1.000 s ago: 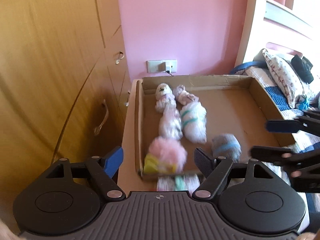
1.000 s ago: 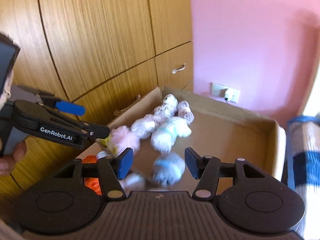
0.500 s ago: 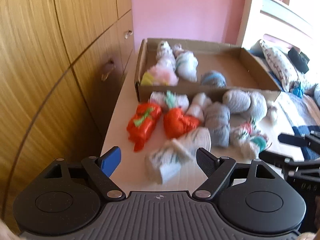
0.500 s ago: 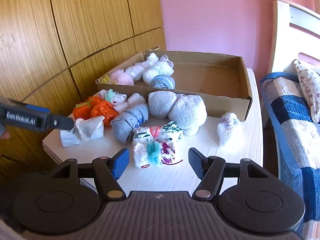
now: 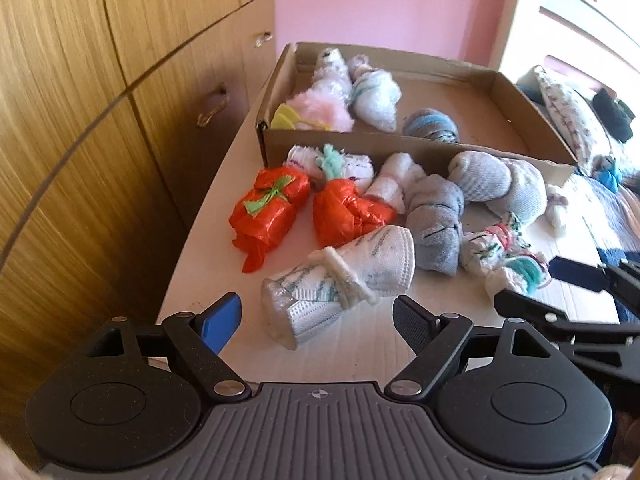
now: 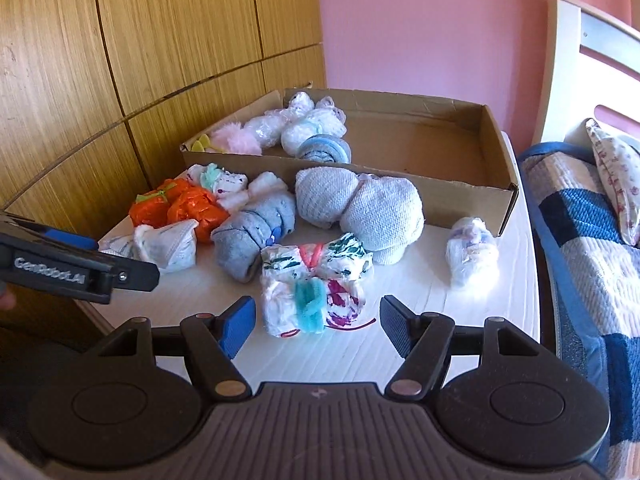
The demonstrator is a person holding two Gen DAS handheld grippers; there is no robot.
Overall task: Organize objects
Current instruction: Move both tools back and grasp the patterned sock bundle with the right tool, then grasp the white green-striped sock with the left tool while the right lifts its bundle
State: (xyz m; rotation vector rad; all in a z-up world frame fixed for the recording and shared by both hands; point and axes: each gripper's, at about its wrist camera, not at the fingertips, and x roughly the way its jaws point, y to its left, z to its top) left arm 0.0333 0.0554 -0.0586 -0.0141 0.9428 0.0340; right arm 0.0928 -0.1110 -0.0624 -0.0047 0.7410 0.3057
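one cardboard box (image 6: 460, 196), two orange bundles (image 5: 268, 210), two tongs (image 5: 316, 320)

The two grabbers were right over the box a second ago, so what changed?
Both pulled back from the cardboard box, empty. The left gripper now faces a white bundle, the right gripper a patterned bundle. Both stayed open; the box's bundles stayed put.

Right claw (image 6: 316, 326) wide apart before teal-tied floral bundle (image 6: 314, 300) on white tabletop (image 6: 460, 320)

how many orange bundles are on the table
2. One orange bundle lies nearest the wardrobe; the second orange bundle sits just to its right, touching it, in front of the cardboard box. Others may be hidden.
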